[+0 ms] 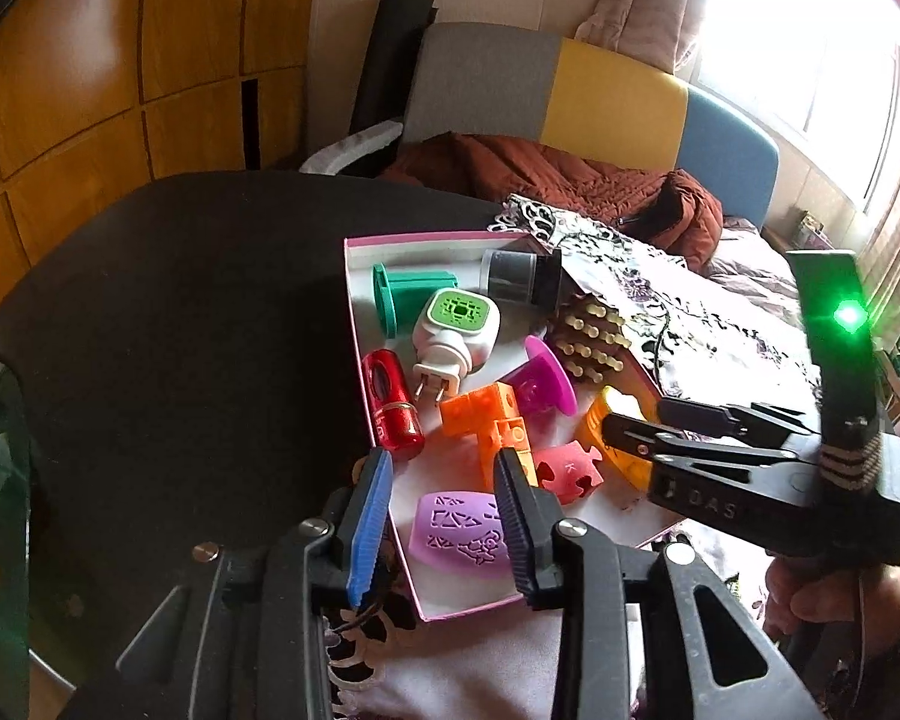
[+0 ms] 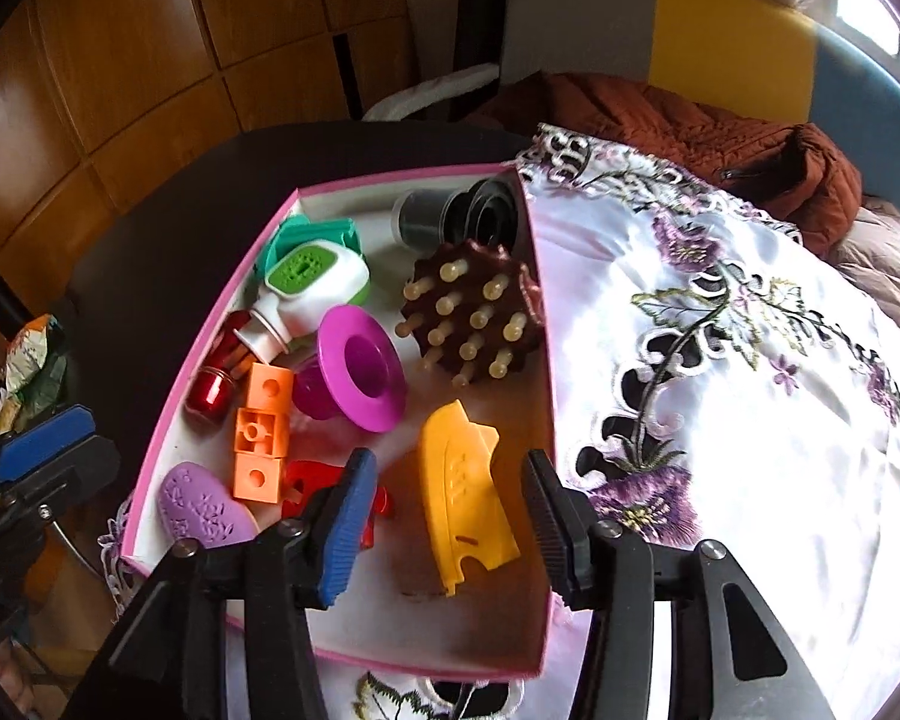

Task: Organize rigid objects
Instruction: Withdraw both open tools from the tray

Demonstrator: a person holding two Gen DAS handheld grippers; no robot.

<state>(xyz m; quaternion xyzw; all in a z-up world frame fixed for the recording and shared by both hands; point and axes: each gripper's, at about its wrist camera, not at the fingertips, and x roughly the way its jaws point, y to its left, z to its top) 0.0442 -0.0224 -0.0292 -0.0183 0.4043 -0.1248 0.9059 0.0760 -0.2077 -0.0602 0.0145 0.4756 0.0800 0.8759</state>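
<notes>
A pink-rimmed white box (image 2: pixel 543 312) (image 1: pixel 354 324) holds several rigid objects: a yellow plastic piece (image 2: pixel 465 492) (image 1: pixel 606 426), orange blocks (image 2: pixel 261 432) (image 1: pixel 489 414), a magenta spool (image 2: pixel 360 369) (image 1: pixel 540 378), a brown peg brush (image 2: pixel 474 312) (image 1: pixel 588 336), a white-green plug-in (image 2: pixel 312 282) (image 1: pixel 456 330), a red cylinder (image 1: pixel 393 402) (image 2: pixel 216 384), a purple stencil (image 1: pixel 459 525) (image 2: pixel 207 507) and a red puzzle piece (image 1: pixel 567 468). My right gripper (image 2: pixel 447 531) (image 1: pixel 636 423) is open above the yellow piece. My left gripper (image 1: pixel 444 525) is open and empty over the box's near corner.
The box rests on a floral white cloth (image 2: pixel 750 360) over a black table (image 1: pixel 180 330). A teal spool (image 1: pixel 408 294) and a dark cup (image 1: pixel 519 276) lie at the box's far end. A brown jacket (image 1: pixel 570 180) and colourful headboard (image 1: pixel 600 96) are behind.
</notes>
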